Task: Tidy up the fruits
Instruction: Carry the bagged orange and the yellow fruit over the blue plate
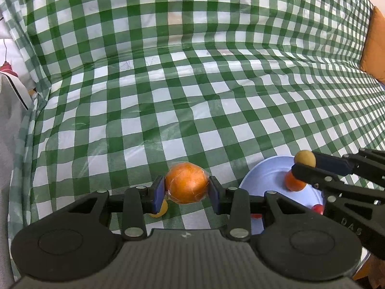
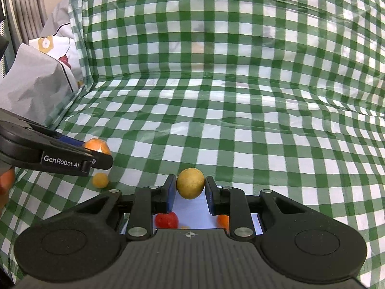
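My left gripper (image 1: pixel 187 187) is shut on a plastic-wrapped orange (image 1: pixel 187 182), held just above the checked cloth; the orange also shows in the right wrist view (image 2: pixel 96 145). My right gripper (image 2: pixel 190 187) is shut on a small tan-yellow round fruit (image 2: pixel 190 183) above a pale blue plate (image 2: pixel 192 208); the fruit also shows in the left wrist view (image 1: pixel 304 158). On the plate (image 1: pixel 264 175) lie a small orange fruit (image 1: pixel 294 182) and red fruits (image 1: pixel 318 208), also seen in the right wrist view (image 2: pixel 166 219). A small yellow fruit (image 2: pixel 100 180) lies on the cloth under the left gripper.
A green-and-white checked cloth (image 1: pixel 192 96) covers the surface and rises up behind it. A grey and white fabric bundle (image 2: pixel 36 84) lies at the left edge. An orange cushion (image 1: pixel 374 45) is at the far right.
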The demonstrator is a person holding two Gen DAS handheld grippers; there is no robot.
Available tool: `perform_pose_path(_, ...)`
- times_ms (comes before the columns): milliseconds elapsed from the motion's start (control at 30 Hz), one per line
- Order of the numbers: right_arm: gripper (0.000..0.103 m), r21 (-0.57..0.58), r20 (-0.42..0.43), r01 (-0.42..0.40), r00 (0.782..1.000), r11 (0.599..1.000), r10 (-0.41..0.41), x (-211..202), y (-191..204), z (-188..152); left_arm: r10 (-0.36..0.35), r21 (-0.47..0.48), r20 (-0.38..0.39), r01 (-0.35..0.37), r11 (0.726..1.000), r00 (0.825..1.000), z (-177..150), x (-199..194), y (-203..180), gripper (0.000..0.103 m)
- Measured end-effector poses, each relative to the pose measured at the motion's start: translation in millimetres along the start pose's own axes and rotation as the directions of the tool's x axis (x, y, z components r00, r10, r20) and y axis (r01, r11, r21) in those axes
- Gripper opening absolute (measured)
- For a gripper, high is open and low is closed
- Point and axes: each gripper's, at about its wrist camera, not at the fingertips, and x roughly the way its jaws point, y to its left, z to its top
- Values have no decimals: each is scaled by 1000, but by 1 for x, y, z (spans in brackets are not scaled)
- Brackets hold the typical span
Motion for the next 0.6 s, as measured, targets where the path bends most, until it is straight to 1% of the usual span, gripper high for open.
perform_pose_path(200,27,16,9,10,1000,1000,-10,-12,-9,0,1,36,0,-1,999,1000,1,4,-6,42)
perform_pose_path(367,27,28,16,22,1000,999,-22,-17,-17,1,-18,53,4,18,998,1000,3,6,-13,42)
perform_pose_path(467,27,42,24,37,999,998,-38,-23,-23,4,-47,68,4,47,997,999,2,5,-20,42)
perform_pose_path(600,27,71,27,62,998,996,-64,-32,-34,6,-120,97,-16,121,988,993,-1,6,-33,42)
